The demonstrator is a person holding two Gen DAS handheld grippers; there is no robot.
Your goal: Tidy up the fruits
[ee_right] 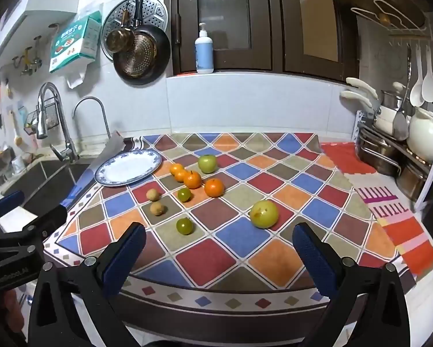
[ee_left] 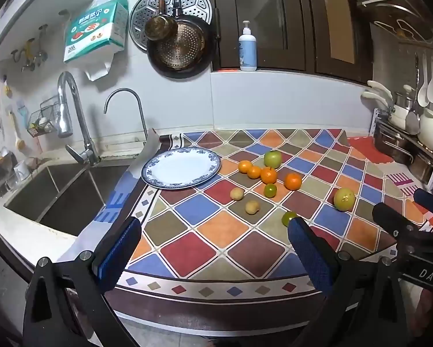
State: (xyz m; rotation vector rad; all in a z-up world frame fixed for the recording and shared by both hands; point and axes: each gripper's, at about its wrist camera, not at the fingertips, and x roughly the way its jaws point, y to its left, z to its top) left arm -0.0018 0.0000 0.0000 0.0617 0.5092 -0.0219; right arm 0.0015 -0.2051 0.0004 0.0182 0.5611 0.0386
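Readable writing is scarce: white letters "DAS" are showing on the black body of the right gripper (ee_right: 219, 248) where it is poking into the left wrist view, and the teal and white tissue pack (ee_left: 96, 31) hanging on the wall is carrying a printed "200" beside characters too small to read. The round white plate with a blue patterned rim (ee_left: 181, 167) is sitting empty on the diamond-patterned multicoloured tablecloth (ee_left: 216, 248), next to the steel sink (ee_left: 57, 196). Just right of the plate, 4 orange mandarins (ee_left: 268, 175) are clustering, with a green apple (ee_left: 273, 159) lying behind them and a small green citrus (ee_left: 270, 190) in front. 2 small tan round fruits (ee_left: 237, 194) are lying in front of the plate, well apart from it. Farther right of the plate, a large yellow-green fruit (ee_right: 264, 214) and another small green citrus (ee_right: 184, 226) are resting on the cloth. The left gripper (ee_left: 213, 248) is hovering with its blue-padded jaws spread wide and nothing between them; the right gripper is likewise standing wide apart and holding nothing.
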